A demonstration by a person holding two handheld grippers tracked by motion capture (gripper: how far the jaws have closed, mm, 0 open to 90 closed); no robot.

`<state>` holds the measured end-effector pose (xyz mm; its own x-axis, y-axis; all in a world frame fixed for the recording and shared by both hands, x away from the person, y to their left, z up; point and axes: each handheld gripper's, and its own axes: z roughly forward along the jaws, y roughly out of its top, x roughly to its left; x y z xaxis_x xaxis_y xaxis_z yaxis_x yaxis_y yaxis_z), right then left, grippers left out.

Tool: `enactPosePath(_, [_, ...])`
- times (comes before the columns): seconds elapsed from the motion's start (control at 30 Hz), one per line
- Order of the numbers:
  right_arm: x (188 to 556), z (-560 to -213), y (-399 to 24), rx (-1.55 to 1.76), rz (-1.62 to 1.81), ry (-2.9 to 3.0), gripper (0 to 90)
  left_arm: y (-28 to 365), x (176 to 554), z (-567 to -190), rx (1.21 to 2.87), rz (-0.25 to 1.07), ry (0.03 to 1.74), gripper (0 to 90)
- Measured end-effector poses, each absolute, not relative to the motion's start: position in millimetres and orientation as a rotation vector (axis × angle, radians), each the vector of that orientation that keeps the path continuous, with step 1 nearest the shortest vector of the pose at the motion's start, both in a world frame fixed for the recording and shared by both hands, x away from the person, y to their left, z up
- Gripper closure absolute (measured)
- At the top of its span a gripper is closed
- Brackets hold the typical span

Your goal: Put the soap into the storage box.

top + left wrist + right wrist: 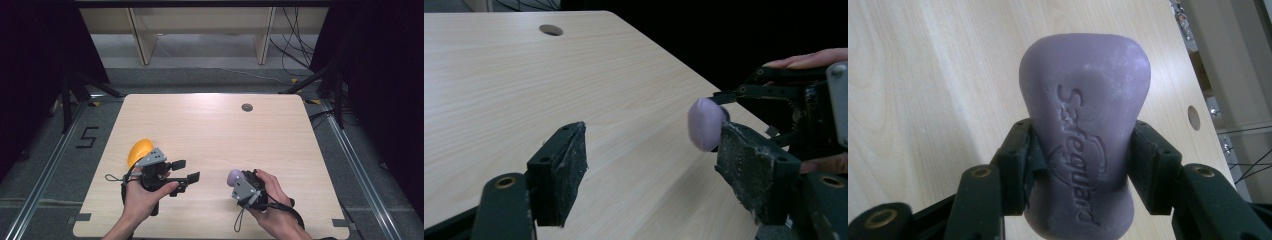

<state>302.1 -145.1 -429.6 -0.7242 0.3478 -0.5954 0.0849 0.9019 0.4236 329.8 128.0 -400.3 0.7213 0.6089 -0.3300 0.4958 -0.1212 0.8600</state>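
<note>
Two grippers over a wooden table (pixel 210 125). Left gripper (pixel 186 170) sits at about 8 o'clock on the tabletop, held in the left hand (pixel 142 195), jaws spread wide with nothing between them, pointing toward 3 o'clock. Yellow object (pixel 138 150) lies just behind it, at its 11 o'clock. Right gripper (pixel 237 181) at about 5 o'clock, in the right hand (pixel 272 200), jaws pinching a purple soap bar (pixel 1085 125) by its narrow waist, above the table. Round hole (pixel 247 107) near the far edge at 1 o'clock.
</note>
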Motion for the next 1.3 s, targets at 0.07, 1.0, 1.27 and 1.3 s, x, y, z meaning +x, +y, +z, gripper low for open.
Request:
enactPosePath(0.07, [303,-429,-144,0.281,0.488,2.349,50.1,119,332,-396,1.788,0.109,0.863,27.4])
enactPosePath(1.0, [303,-428,-136,0.306,0.539,2.333,50.1,48,358,-415,1.945,-0.054,0.851,36.0])
enactPosePath(1.27, [304,-428,-135,0.261,0.536,2.342,50.1,39,361,-422,1.961,-0.102,0.853,40.8])
enactPosePath(1.3, [304,-429,-135,0.274,0.538,2.343,50.1,38,362,-423,1.962,-0.108,0.849,41.5])
